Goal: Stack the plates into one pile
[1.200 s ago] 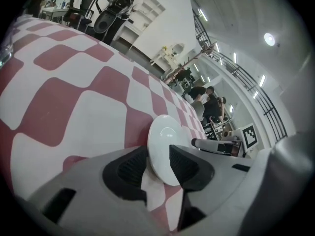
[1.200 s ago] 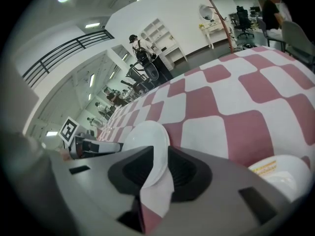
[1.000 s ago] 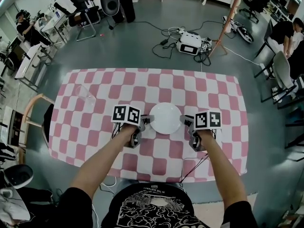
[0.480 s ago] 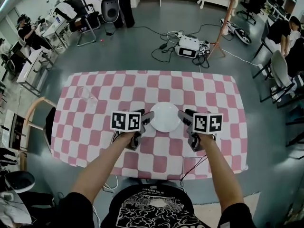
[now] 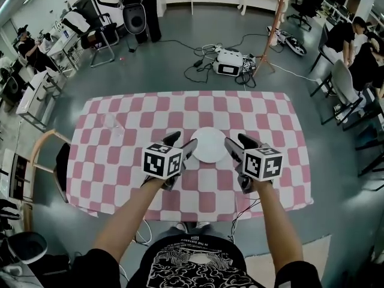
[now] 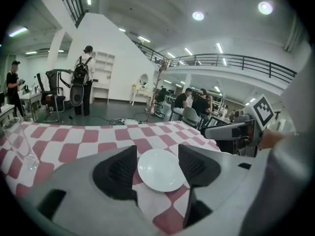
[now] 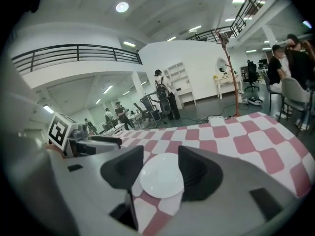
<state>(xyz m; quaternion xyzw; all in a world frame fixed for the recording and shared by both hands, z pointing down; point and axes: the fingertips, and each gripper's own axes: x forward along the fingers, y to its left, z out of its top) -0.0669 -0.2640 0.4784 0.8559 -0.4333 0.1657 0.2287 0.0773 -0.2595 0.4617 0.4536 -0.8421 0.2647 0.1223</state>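
My left gripper [image 5: 183, 140] and right gripper [image 5: 237, 140] have just been opening, both empty; I should lift straight off the mid-frame plate [image 5: 209, 144].

The plate [image 5: 209, 144] is plain white. The worktop [image 5: 120, 161] wears a pink-and-white checked cloth. The floor [image 5: 180, 77] is grey.

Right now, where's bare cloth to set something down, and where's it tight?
Free: right end of the table, past the right gripper; far strip behind the white plate; near-left corner, this side of the glass. Tight: mid-table, where the left gripper and right gripper, jaws just opening and empty, flank the plate.
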